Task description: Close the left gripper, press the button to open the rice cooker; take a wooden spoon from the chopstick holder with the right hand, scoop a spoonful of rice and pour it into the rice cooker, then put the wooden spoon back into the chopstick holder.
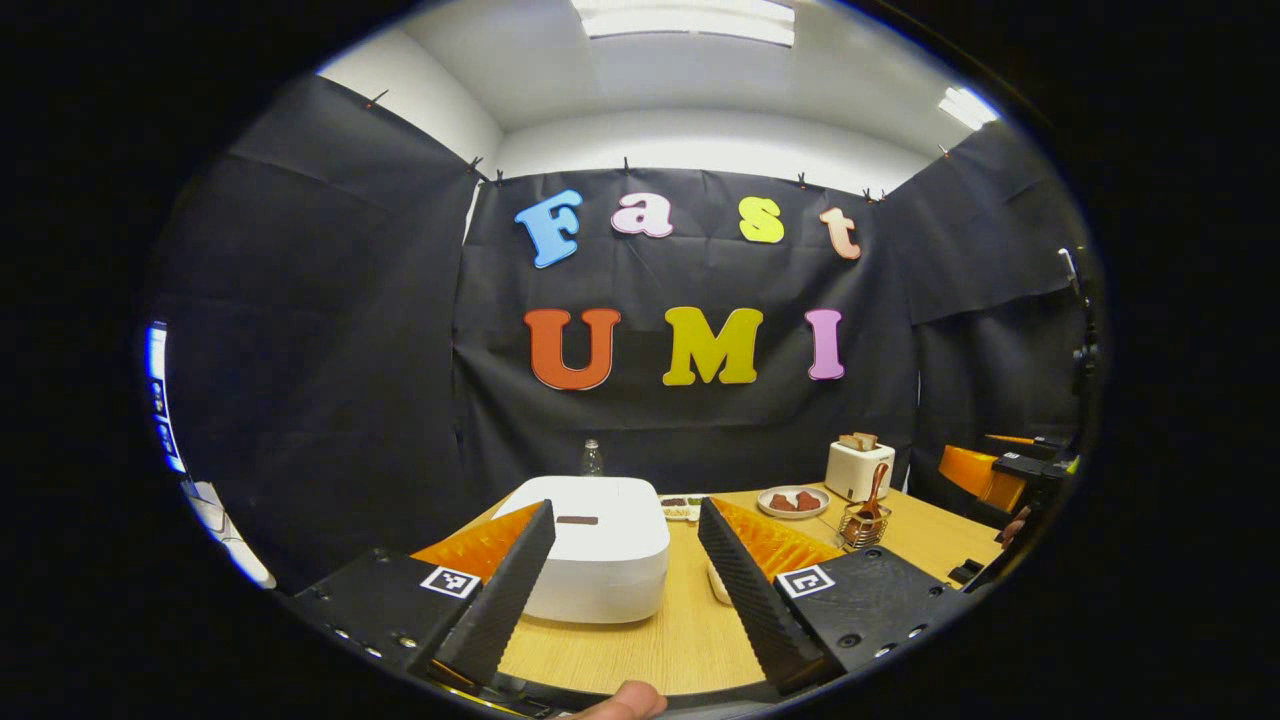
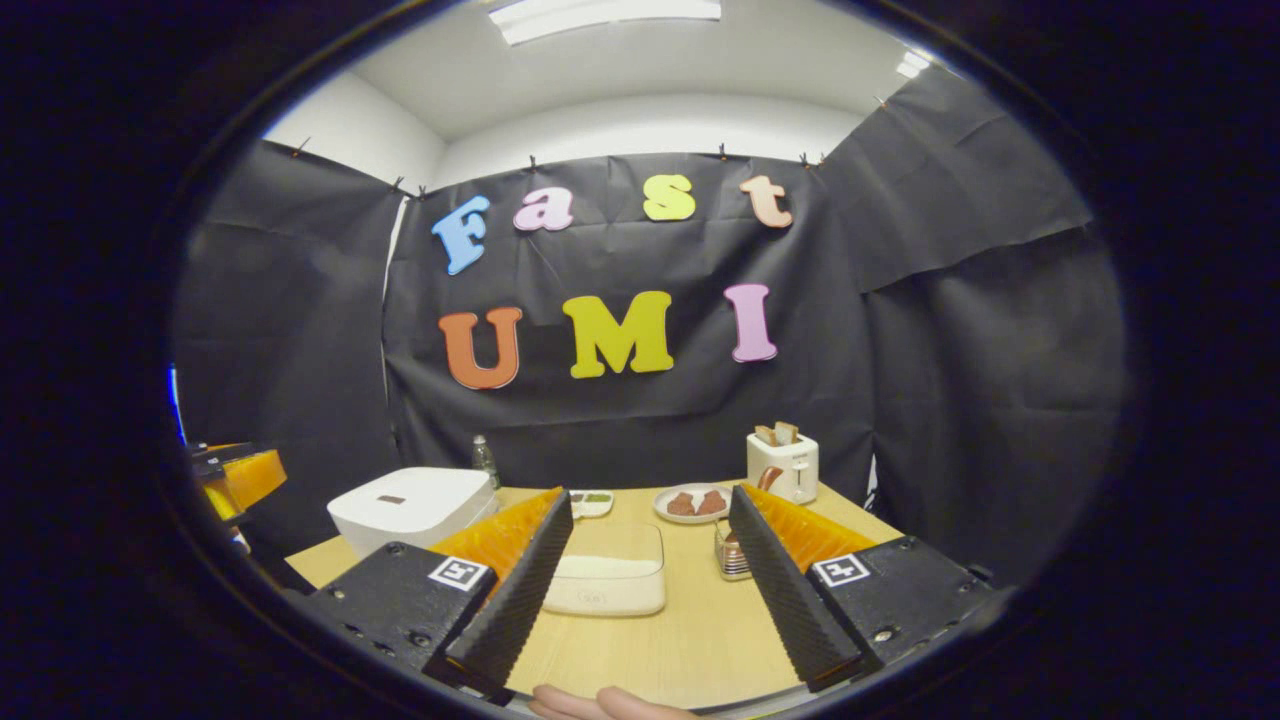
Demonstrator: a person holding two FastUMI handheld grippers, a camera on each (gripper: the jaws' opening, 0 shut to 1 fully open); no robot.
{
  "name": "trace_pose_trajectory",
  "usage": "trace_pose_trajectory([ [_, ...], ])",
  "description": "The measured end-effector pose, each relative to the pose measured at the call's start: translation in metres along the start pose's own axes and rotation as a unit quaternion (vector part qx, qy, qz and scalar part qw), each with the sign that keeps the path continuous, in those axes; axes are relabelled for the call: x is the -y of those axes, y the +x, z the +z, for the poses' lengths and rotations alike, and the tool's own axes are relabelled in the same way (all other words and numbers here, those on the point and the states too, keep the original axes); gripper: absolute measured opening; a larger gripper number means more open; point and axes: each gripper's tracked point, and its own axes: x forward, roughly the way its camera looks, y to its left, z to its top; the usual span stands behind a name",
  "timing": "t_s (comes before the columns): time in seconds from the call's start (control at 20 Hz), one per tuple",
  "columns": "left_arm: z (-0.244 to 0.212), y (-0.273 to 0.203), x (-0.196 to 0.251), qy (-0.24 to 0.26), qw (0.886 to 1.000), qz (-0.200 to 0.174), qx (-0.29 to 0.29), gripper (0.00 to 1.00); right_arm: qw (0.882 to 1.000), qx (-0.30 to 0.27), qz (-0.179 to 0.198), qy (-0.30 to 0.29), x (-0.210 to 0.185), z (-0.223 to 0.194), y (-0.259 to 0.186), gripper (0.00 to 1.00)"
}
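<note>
Both grippers hang back at the near edge of the table, nothing touched yet. The left gripper has its jaws spread wide and empty, and straight ahead between them sits the cooker, lid down, a little left of centre in the left gripper view. The dark strip on top of the lid, the button as I read it, lies just inside the left finger, so the press is nearly dead ahead: forward and down, with a small nudge left. The jaws need to come together first, as the task asks, so that the joined tips make one blunt point for the press. The right gripper is open just as wide and holds nothing. Between its fingers, in the right gripper view, lies the shallow rice box, low and flat on the wood. The wire holder stands just inside its right finger, partly hidden by it, with the spoon upright in it, long axis near vertical and leaning a touch. From the left gripper view the holder sits well off to the right, so the right hand is clearly the nearer one for the spoon, and the left is nearer the cooker. The cooker is well left of the right gripper.
</note>
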Motion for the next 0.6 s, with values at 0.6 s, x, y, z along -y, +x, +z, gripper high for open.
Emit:
trace_pose_trajectory([
  [0.6, 0.000, -0.009, 0.011, 0.015, 1.000, -0.002, 0.009, 0.93, 0.999, 0.023, 0.019, 0.011, -0.004, 0.003, -0.007, 0.96],
])
